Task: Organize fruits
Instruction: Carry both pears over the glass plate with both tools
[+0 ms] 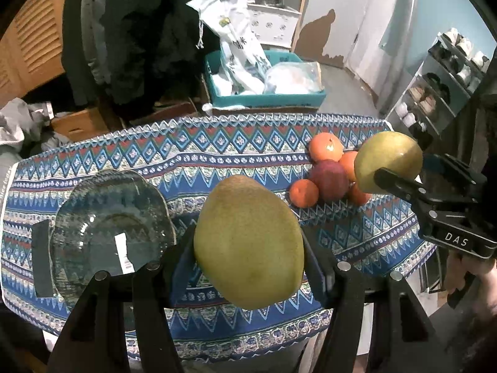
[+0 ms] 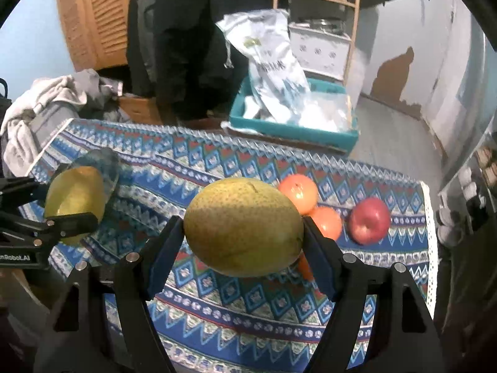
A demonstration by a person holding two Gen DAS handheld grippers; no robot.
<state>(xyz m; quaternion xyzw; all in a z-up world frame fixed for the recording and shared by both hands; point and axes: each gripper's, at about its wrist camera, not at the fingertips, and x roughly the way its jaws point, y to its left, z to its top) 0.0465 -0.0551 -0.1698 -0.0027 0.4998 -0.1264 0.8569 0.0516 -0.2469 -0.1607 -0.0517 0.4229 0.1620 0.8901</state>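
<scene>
My left gripper (image 1: 248, 245) is shut on a yellow-green pear (image 1: 248, 242) and holds it above the patterned tablecloth (image 1: 217, 155), just right of a glass bowl (image 1: 108, 227). My right gripper (image 2: 242, 233) is shut on a second pear (image 2: 243, 227), held above the cloth. In the left wrist view the right gripper and its pear (image 1: 388, 161) hang over the fruit pile: several oranges (image 1: 326, 147) and a red apple (image 1: 329, 180). In the right wrist view the oranges (image 2: 298, 193) and apple (image 2: 369, 220) lie at the right, and the left gripper's pear (image 2: 74, 199) is at the left by the bowl (image 2: 107, 168).
A teal crate (image 1: 264, 99) with white bags stands on the floor beyond the table's far edge. A shoe rack (image 1: 435, 87) is at the right. Clothes (image 2: 46, 105) are piled at the far left. A wooden shelf (image 2: 316, 25) stands at the back.
</scene>
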